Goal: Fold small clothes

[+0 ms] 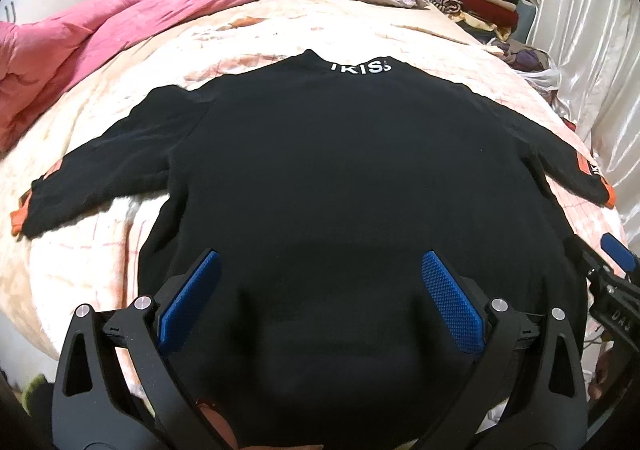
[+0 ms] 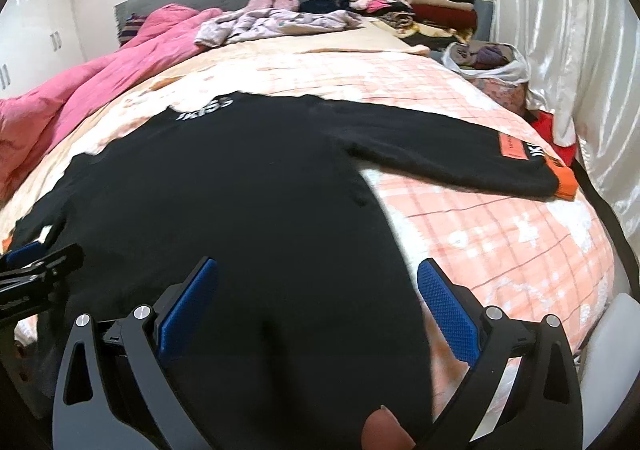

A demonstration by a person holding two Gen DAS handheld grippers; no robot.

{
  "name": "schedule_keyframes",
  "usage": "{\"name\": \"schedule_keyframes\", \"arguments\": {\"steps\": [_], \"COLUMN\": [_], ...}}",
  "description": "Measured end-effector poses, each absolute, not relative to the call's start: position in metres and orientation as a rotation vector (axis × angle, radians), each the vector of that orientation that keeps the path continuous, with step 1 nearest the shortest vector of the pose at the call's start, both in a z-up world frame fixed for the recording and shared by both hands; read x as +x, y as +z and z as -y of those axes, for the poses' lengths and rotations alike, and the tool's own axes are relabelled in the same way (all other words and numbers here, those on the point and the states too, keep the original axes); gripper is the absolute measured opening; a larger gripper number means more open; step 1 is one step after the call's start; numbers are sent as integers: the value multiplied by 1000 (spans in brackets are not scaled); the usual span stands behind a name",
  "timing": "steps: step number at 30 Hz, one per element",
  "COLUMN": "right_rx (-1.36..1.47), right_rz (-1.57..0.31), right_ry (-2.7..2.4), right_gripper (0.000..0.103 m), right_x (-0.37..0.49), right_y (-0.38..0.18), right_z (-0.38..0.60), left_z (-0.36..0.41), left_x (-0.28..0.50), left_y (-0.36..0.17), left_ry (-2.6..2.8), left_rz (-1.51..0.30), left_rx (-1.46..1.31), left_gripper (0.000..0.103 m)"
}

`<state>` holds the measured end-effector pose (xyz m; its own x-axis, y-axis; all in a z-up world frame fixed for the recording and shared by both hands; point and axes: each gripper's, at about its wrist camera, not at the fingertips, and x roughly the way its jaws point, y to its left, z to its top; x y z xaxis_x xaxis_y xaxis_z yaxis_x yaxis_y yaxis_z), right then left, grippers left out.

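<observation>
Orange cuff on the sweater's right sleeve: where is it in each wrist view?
Left wrist: orange cuff at the far right edge, mid-height.
Right wrist: orange cuff right of centre, at the sleeve's end.
Shared landmark: white collar lettering on the black sweater.

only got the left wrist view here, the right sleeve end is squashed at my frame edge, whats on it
Observer: On the black sweater, the right sleeve lies flat and stretched out, with an orange label patch short of its orange cuff.
Operator: is the right tool over the sweater
Observer: The right tool is open; its left finger is over the black hem, its right finger over the checked bedcover.
Operator: anything past that cuff
Observer: A white plastic bag stuffed with clothes sits by the curtain.
</observation>
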<state>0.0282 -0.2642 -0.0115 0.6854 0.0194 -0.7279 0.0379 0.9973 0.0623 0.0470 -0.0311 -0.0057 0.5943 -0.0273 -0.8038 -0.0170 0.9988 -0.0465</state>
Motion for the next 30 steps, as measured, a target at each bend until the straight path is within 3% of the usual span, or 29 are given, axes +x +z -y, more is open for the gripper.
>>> {"name": "schedule_keyframes", "arguments": {"steps": [30], "right_rx": [367], "right_rz": [-867], "right_ry": [-418], "right_gripper": [99], "right_x": [94], "right_y": [-35], "right_z": [460], "left_z": [51], "left_x": [141], "left_y": [0], "left_ry": [-26], "left_rz": [-977], "left_rx": [-19], "left_gripper": [94]}}
